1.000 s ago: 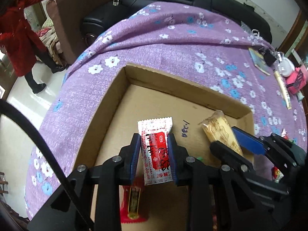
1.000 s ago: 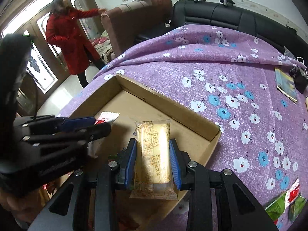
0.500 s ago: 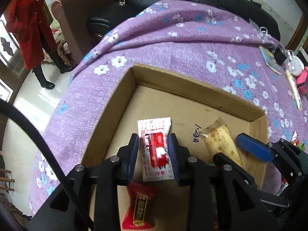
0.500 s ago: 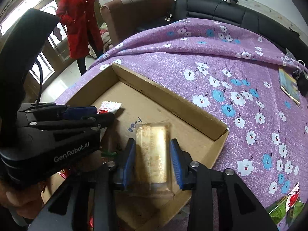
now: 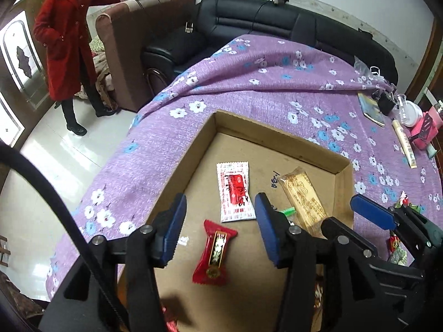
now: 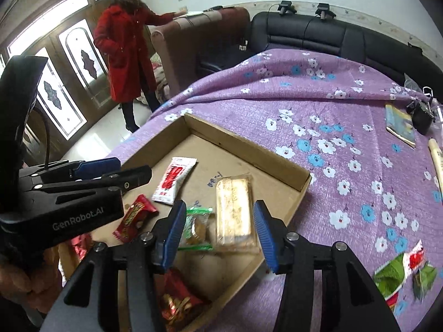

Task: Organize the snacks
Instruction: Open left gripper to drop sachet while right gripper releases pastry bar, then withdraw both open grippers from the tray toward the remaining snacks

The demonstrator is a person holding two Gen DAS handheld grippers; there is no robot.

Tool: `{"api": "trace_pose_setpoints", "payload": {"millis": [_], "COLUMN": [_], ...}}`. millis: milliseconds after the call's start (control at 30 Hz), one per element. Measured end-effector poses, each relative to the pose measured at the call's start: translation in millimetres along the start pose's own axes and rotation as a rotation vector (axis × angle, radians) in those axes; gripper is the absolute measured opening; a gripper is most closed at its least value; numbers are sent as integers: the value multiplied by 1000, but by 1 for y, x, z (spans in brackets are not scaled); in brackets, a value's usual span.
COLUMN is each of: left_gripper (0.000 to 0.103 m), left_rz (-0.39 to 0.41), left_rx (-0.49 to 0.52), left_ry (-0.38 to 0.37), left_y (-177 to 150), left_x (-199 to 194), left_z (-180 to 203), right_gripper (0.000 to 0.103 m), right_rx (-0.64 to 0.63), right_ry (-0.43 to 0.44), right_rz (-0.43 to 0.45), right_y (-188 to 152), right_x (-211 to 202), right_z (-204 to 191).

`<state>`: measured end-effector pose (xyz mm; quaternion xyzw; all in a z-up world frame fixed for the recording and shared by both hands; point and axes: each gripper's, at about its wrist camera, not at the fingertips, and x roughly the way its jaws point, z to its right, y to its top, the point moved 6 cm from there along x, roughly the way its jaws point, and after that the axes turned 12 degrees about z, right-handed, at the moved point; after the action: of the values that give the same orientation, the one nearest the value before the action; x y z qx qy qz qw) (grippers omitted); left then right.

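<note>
An open cardboard box (image 5: 277, 138) sits on the purple flowered cloth. On its floor lie a white-and-red sachet (image 5: 235, 192), a golden biscuit packet (image 5: 303, 199) and a red candy (image 5: 214, 251). My left gripper (image 5: 220, 202) hovers above the sachet with its jaws opening, and the pads are clear of it. My right gripper (image 6: 218, 207) hangs over the biscuit packet (image 6: 234, 210), also with jaws opening and touching nothing. A green-edged packet (image 6: 196, 227) lies beside the biscuit packet. More red wrappers (image 6: 177, 301) sit in the box's near corner.
A person in a red coat (image 5: 66, 47) stands by a brown armchair (image 5: 138, 41). A black sofa (image 5: 277, 27) runs behind the table. Loose green-and-red packets (image 6: 401, 271) lie on the cloth to the right. A booklet (image 6: 400, 124) and small items (image 5: 415, 116) are at the far right.
Both grippers have let go and lifted away. The sachet and the biscuit packet, held before, now lie on the box floor, and the jaws stand much wider.
</note>
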<state>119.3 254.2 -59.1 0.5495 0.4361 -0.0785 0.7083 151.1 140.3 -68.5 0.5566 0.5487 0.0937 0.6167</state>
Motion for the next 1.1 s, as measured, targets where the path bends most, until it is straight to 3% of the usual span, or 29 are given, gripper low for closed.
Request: {"api": "trace_pose_setpoints", "payload": {"millis": [467,967,1100], "left_gripper": [54,56,59], "left_rz": [49,98,104], "left_rx": [-9,88,106], "left_ry": [-34,-77,-86], "left_y": [-17,-36,-41], "left_x": [-43,-79,-84], "left_z": [6,48,56], "right_gripper": [54,54,59], "right_rx": [74,184,193], "right_ry": [-22,-118,-137], "right_rz": [70,92,99], "right_y": [-23,-65,-72], "right_x": [-57,-111,-122], "right_z": [10,61,69]}}
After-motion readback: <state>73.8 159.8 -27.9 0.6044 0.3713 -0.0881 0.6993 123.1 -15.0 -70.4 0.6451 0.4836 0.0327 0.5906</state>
